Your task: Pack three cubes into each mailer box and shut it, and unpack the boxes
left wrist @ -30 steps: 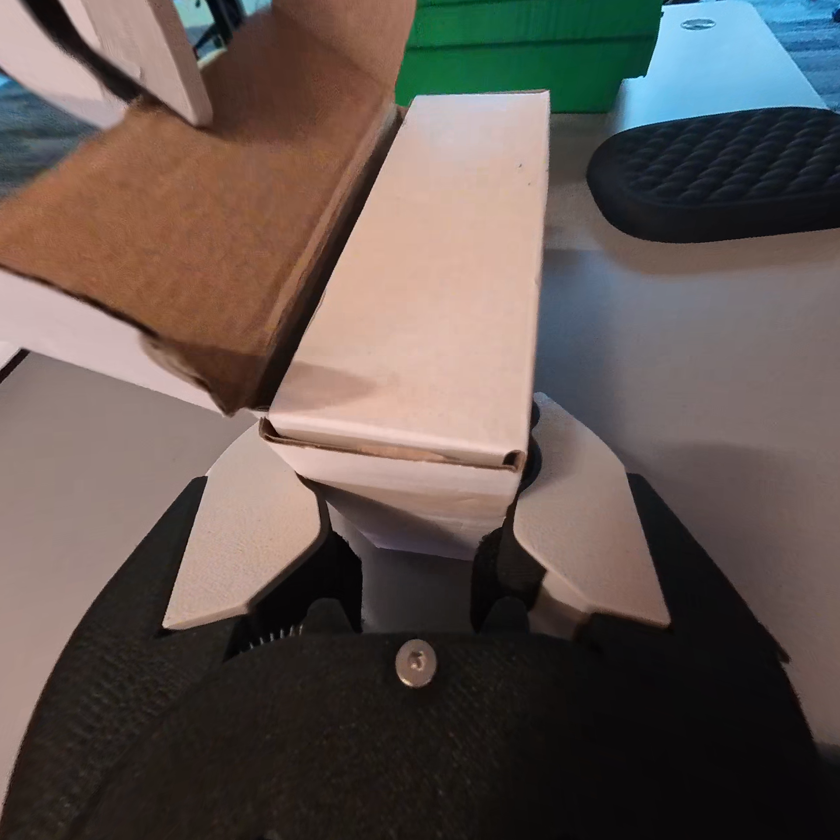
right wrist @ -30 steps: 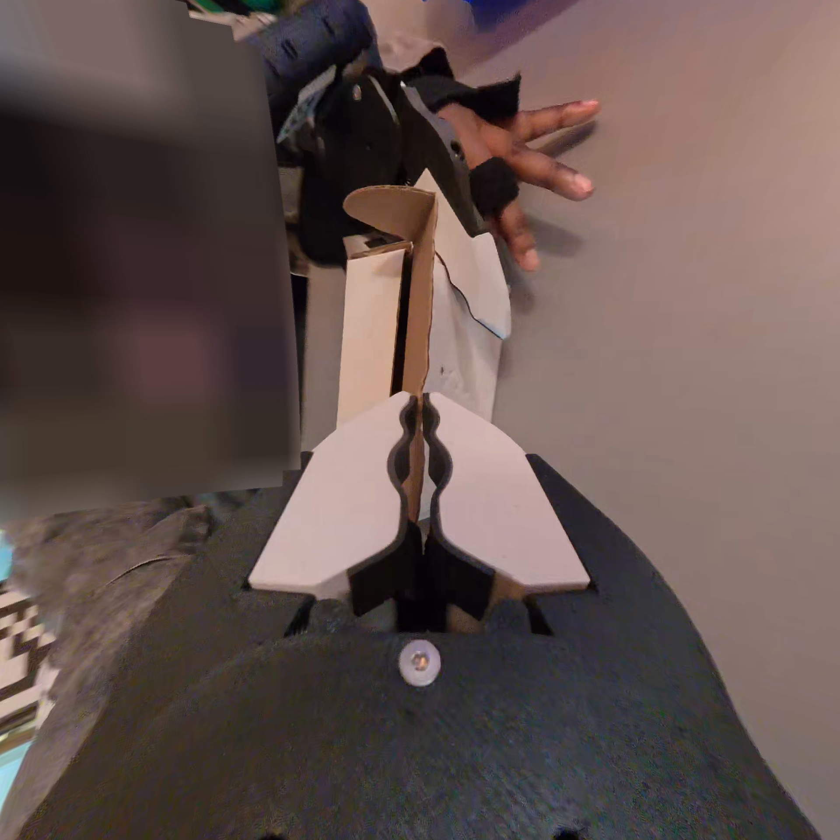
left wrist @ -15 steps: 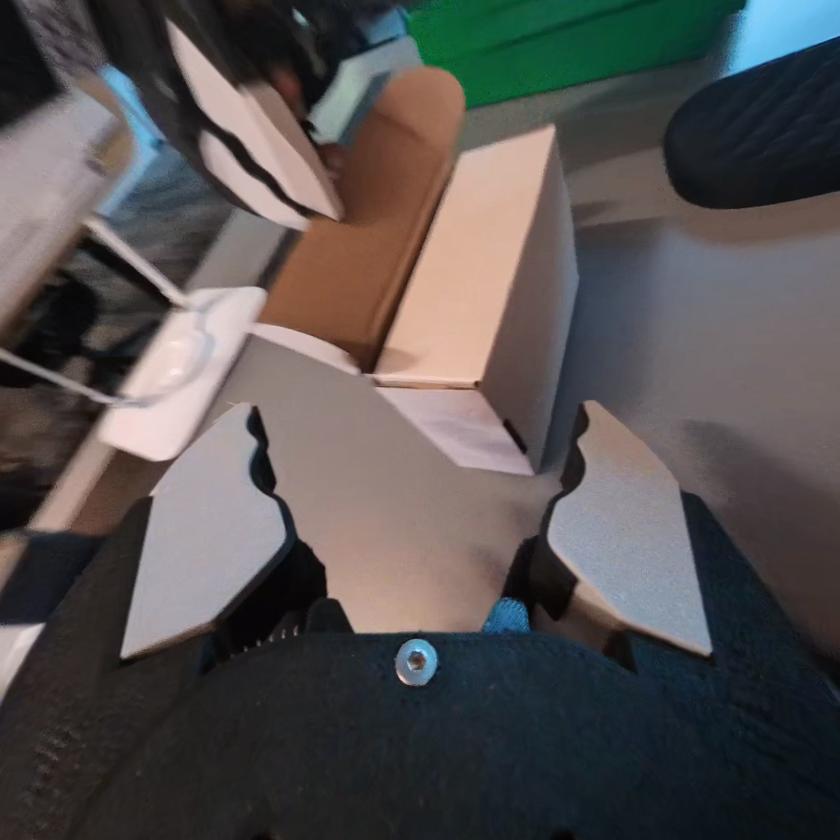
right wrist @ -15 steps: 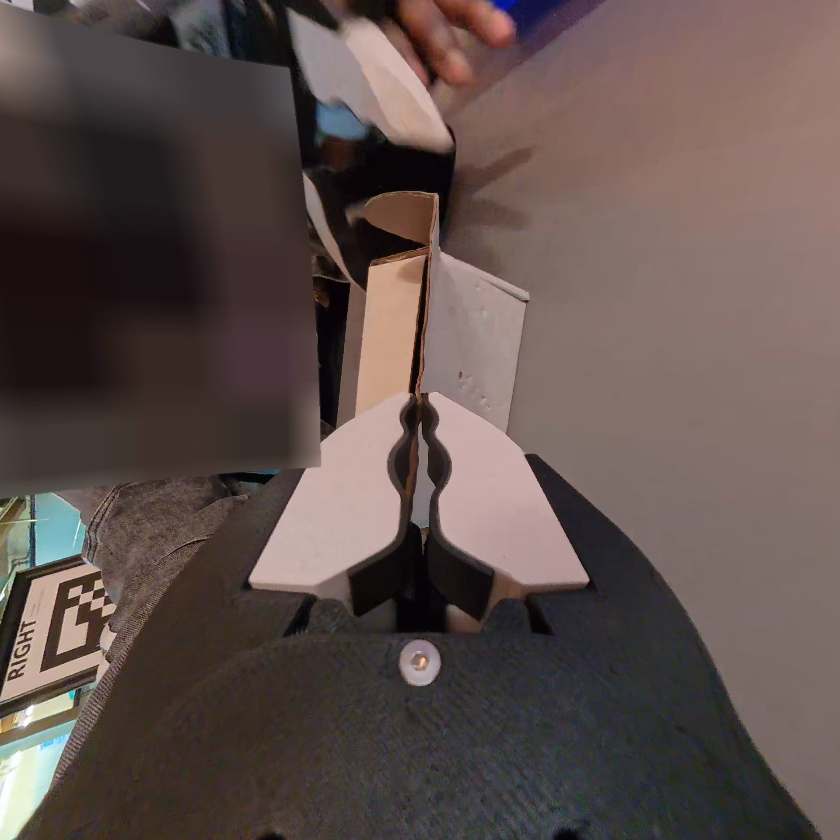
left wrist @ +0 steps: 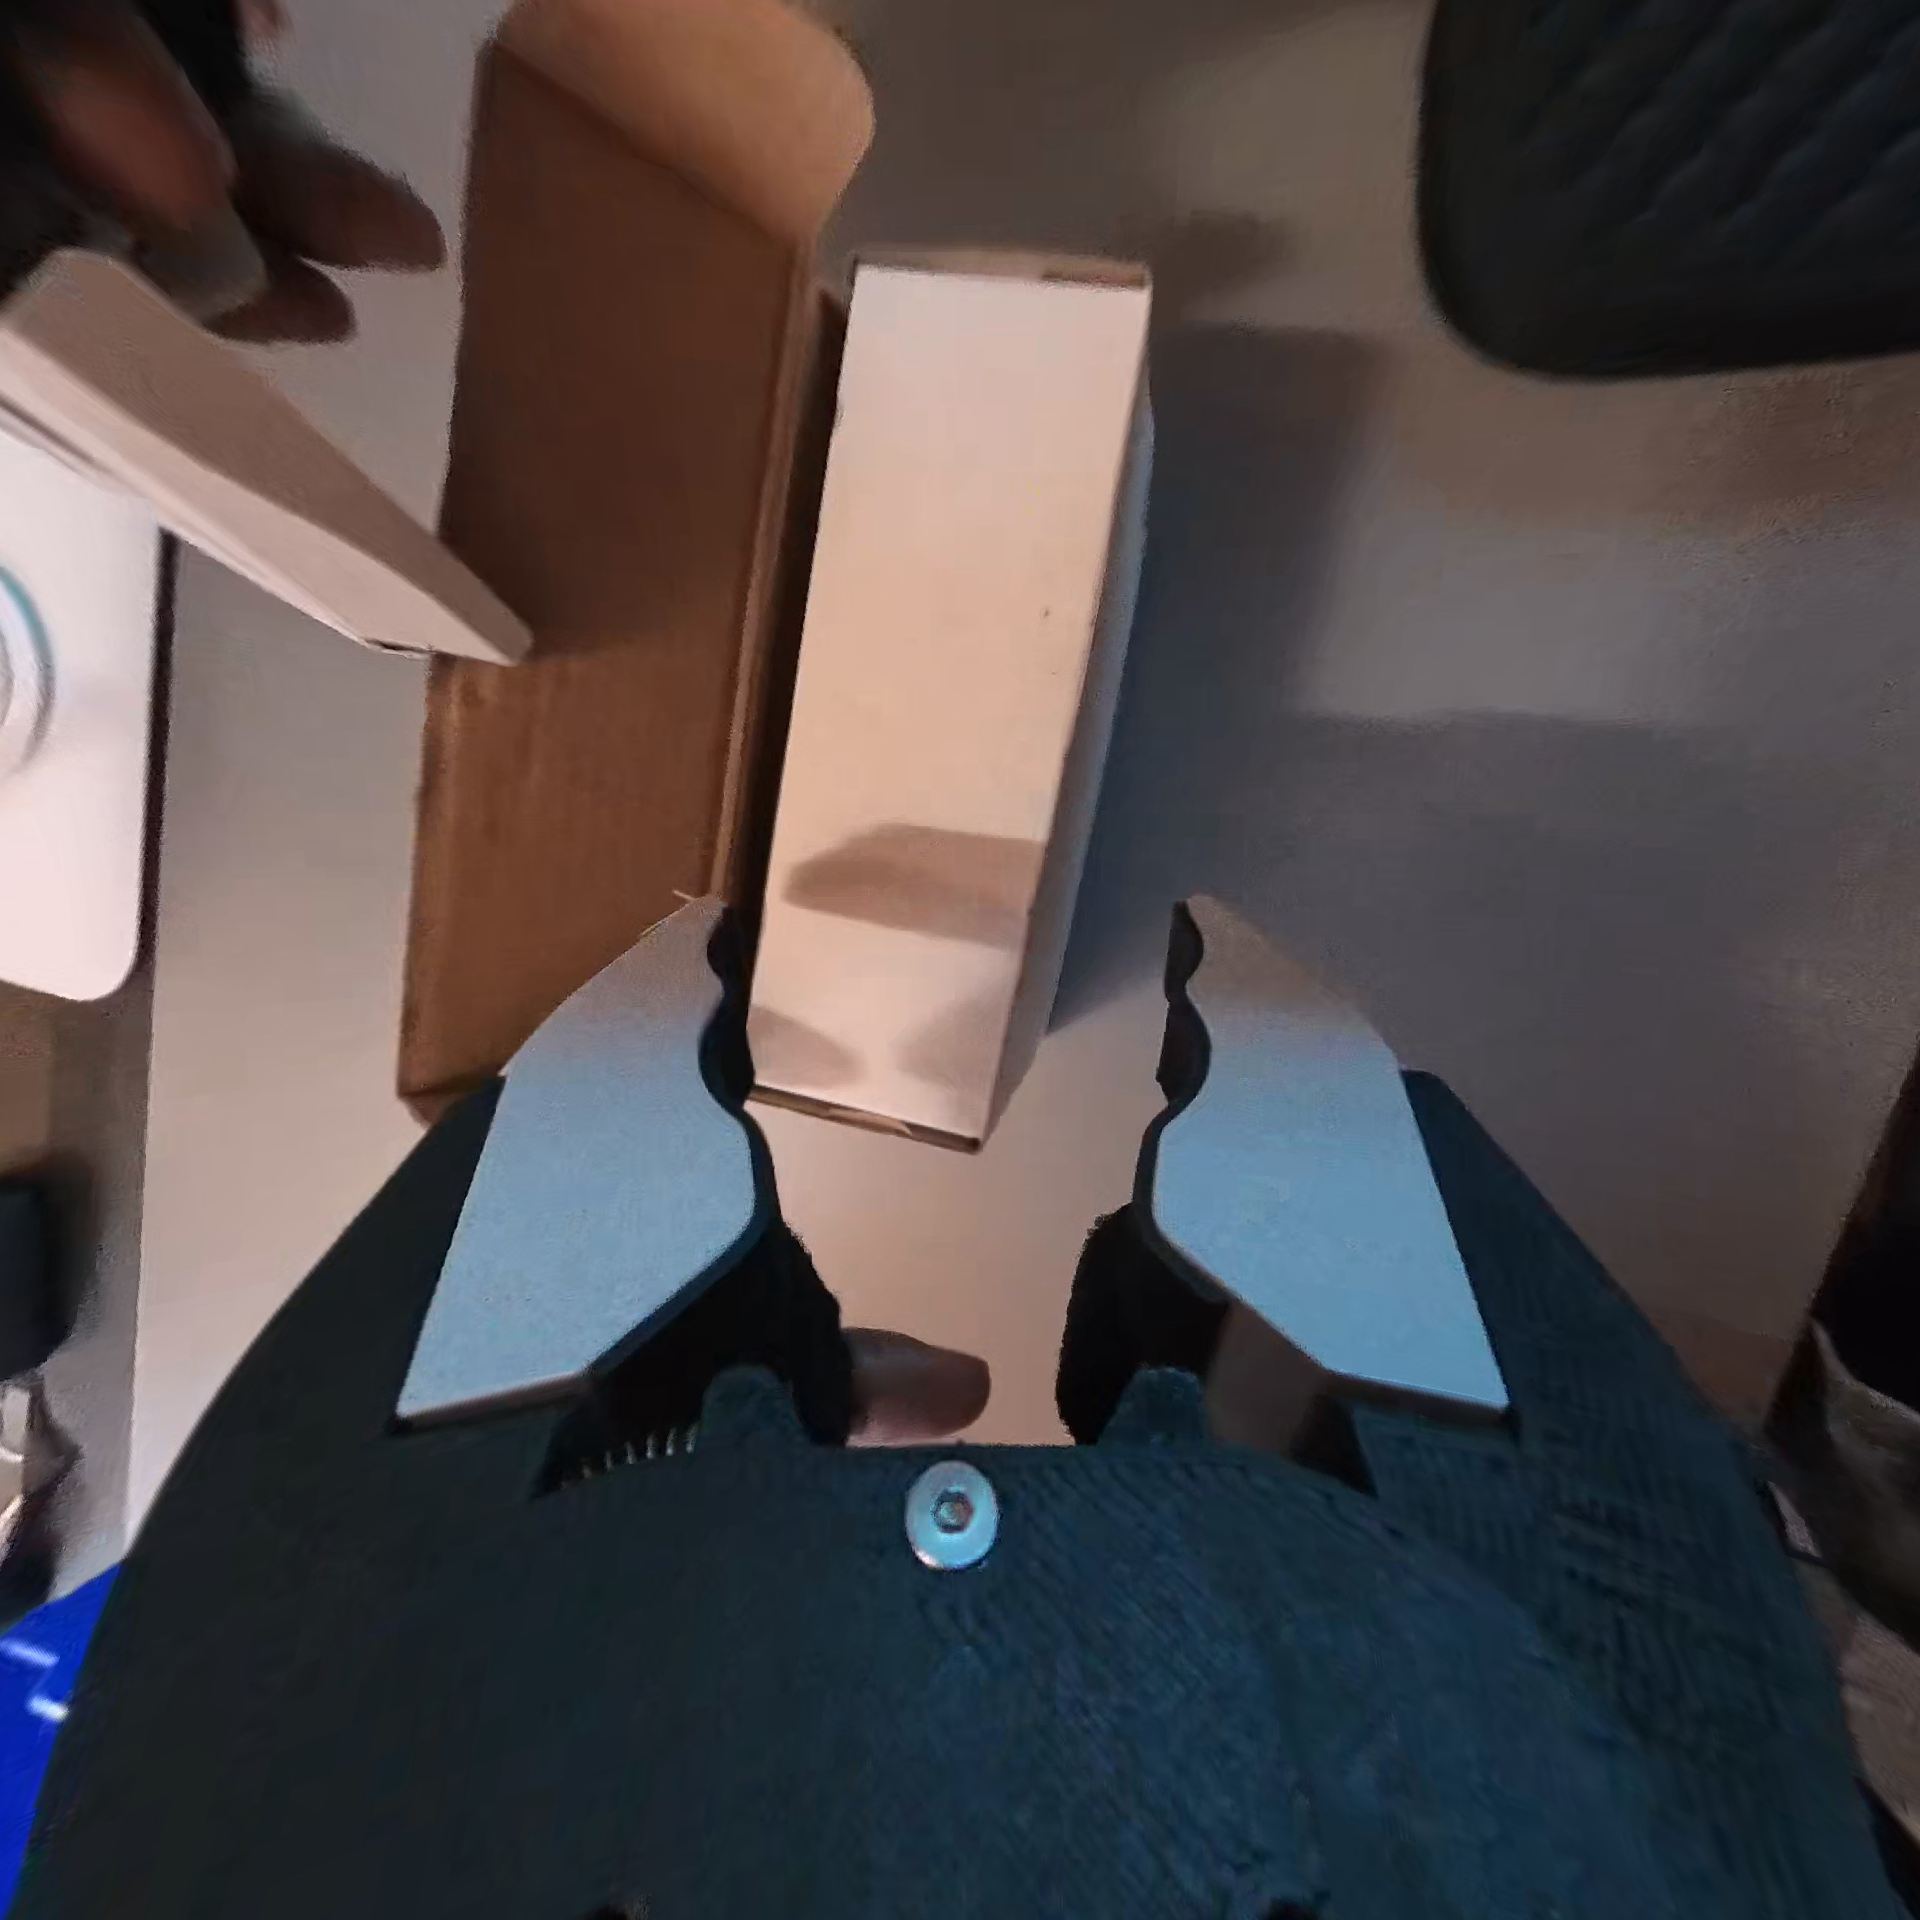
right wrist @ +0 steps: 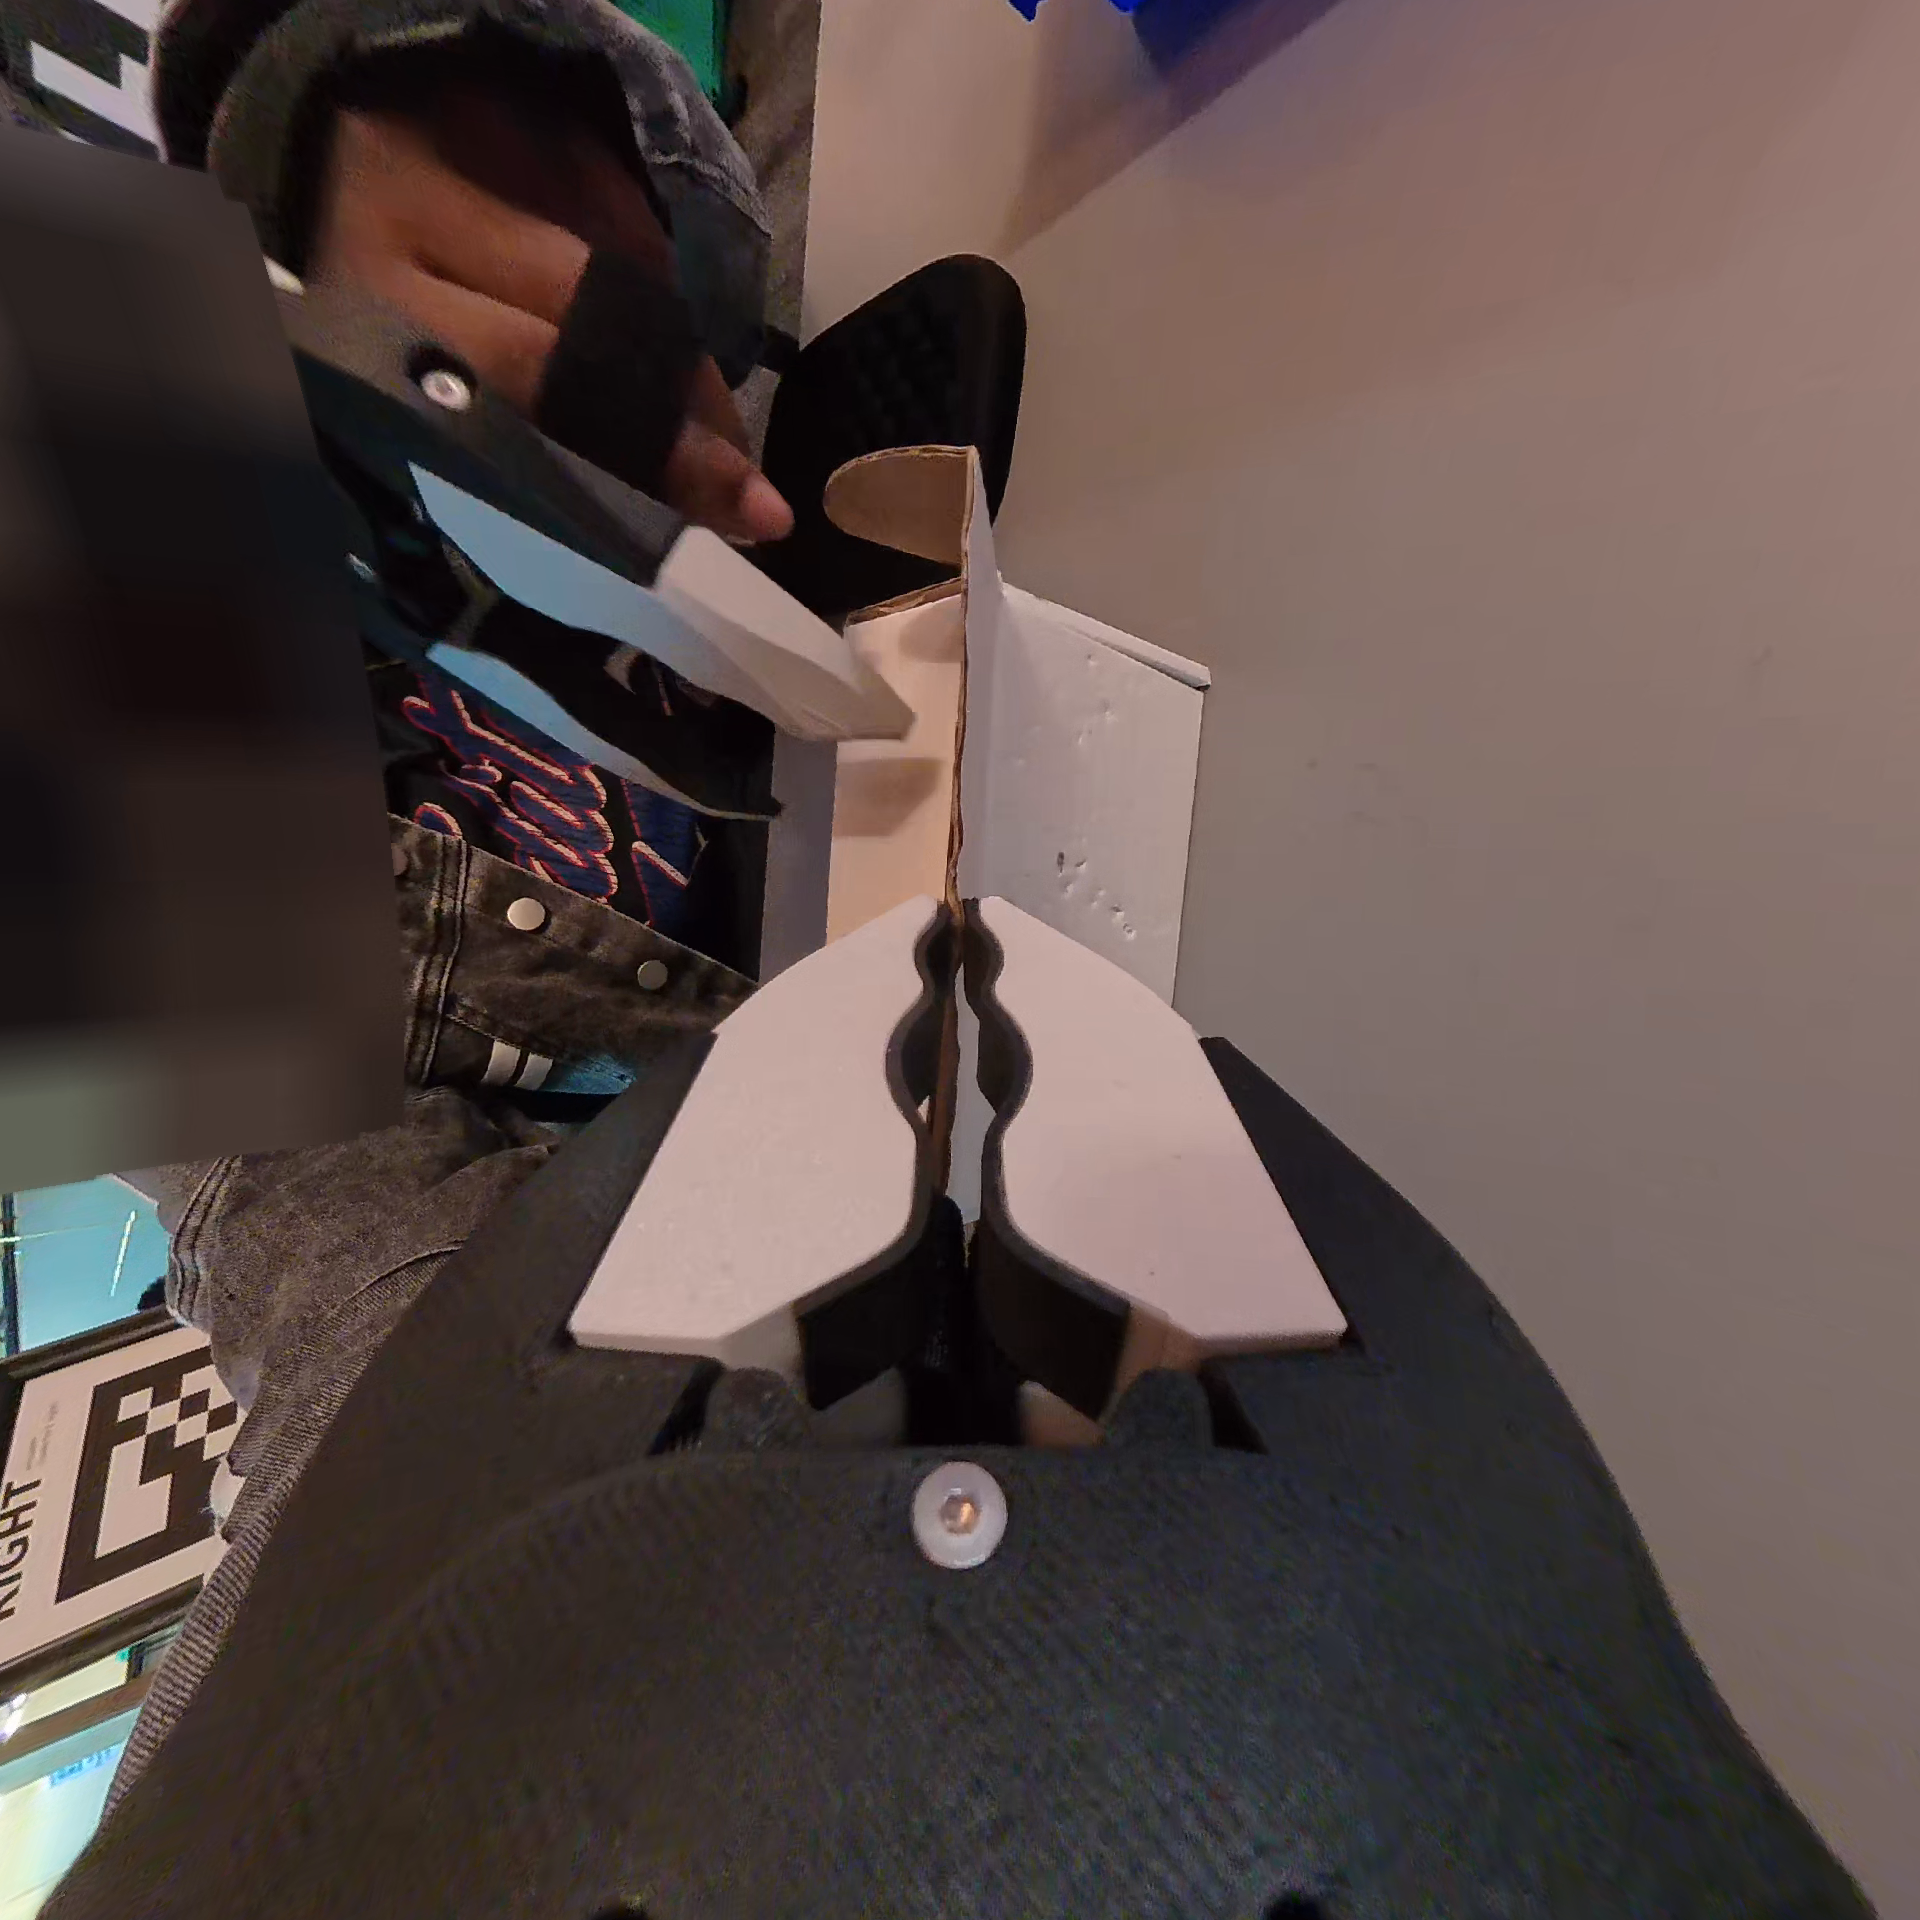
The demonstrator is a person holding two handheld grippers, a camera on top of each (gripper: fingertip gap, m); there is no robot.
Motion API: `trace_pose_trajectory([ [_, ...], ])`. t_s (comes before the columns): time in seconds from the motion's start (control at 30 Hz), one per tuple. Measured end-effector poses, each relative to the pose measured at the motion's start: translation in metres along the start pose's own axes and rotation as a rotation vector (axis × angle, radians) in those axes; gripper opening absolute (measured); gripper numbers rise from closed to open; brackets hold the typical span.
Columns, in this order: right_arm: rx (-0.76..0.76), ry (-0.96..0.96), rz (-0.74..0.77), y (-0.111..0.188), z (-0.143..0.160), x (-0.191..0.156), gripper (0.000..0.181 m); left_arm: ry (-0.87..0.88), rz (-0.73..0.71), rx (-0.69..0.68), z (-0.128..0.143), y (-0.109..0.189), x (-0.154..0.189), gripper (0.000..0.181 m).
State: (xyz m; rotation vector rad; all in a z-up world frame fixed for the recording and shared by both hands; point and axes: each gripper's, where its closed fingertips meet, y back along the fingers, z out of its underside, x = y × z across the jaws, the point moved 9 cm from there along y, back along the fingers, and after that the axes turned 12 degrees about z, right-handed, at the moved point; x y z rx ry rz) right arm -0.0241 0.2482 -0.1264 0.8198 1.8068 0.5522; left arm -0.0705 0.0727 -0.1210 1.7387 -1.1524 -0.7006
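Moved: left gripper (left wrist: 951,1023) has swung since 0.5 s ago, now looks down on the box from above w/ its near end between the fingertips; right gripper hasn't let go of the flap.
Mailer box (left wrist: 956,665): 1 in view, white, long & narrow, lying on the grey desk (left wrist: 1507,883); top panel looks shut.
Lid flap (left wrist: 613,540): 1, brown inside, stands up along the box's long side; rounded tab at far end.
Left gripper: jaws spread wide, nothing between them; one fingertip just beside the box's near corner, contact can't tell.
Right gripper (right wrist: 958,1029): jaws pressed together on the flap's edge (right wrist: 961,727), pinching it upright.
Right gripper in left wrist view: blurred, upper left (left wrist: 260,488), tip at the flap's brown face.
Left gripper in right wrist view (right wrist: 727,634): held in a hand (right wrist: 540,312) w/ a black strap, tip over the box top.
Cubes: 0 visible.
Other: 1 black textured pad (left wrist: 1683,177) on desk beyond the box; 1 white device (left wrist: 62,748) at the left edge.
Person: grey denim jacket (right wrist: 540,977) behind the box.
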Motion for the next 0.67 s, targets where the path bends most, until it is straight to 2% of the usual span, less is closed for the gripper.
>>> trace_pose_trajectory([
  [0.03, 0.000, 0.000, 0.005, 0.000, 0.000, 0.000, 0.002, 0.006, -0.001, -0.034, -0.002, -0.005, -0.002, 0.077],
  [0.33, -0.002, 0.007, 0.026, 0.002, -0.001, -0.003, 0.002, 0.019, -0.025, -0.070, -0.003, -0.020, -0.008, 0.070],
  [0.43, -0.009, 0.012, 0.036, 0.002, -0.002, -0.003, 0.002, 0.014, -0.043, -0.069, -0.001, -0.020, -0.008, 0.059],
  [0.67, 0.013, 0.035, 0.087, 0.010, -0.007, -0.010, 0.002, -0.055, -0.124, -0.022, 0.007, -0.014, 0.022, 0.056],
])
